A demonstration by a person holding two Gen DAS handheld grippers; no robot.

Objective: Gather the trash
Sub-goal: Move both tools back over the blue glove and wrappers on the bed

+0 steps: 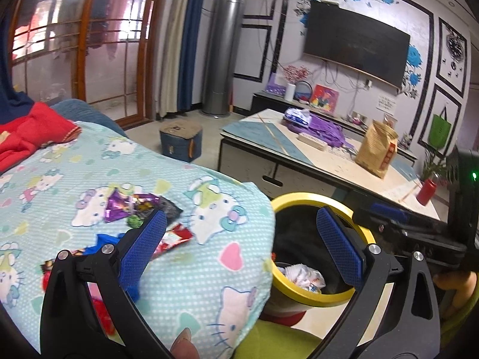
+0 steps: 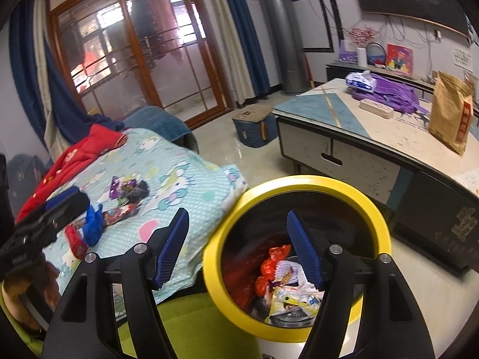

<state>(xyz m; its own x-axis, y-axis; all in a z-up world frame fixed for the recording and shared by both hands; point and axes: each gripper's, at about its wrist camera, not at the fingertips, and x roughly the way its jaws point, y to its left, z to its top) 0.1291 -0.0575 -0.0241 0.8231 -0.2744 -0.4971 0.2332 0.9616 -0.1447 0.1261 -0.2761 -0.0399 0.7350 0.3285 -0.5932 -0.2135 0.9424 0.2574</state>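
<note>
Left wrist view: The left claw is seen spread wide, with nothing held between its blue pads. One pad lies over the blanket, a pale blue cover printed with cartoon cats; the other pad lies over the mouth of the bin. A purple wrapper and a dark wrapper are located on the blanket just beyond the left pad. A red wrapper is partly hidden behind that pad. The yellow-rimmed bin is positioned just beside the blanket edge, and white wrappers are visible inside it. The right claw's body is seen at the right edge, near the bin rim. A low surface stands beyond the bin and carries a brown paper bag and a purple bag.

Right wrist view: The right claw is seen wide apart and empty. Its right pad is placed over the bin opening; its left pad is placed over the blanket. Red and white wrappers are gathered at the bottom of the bin. On the blanket, the purple wrapper, a blue wrapper and a red wrapper are spread near the left claw's body. A red garment is laid at the far end of the blanket.
</note>
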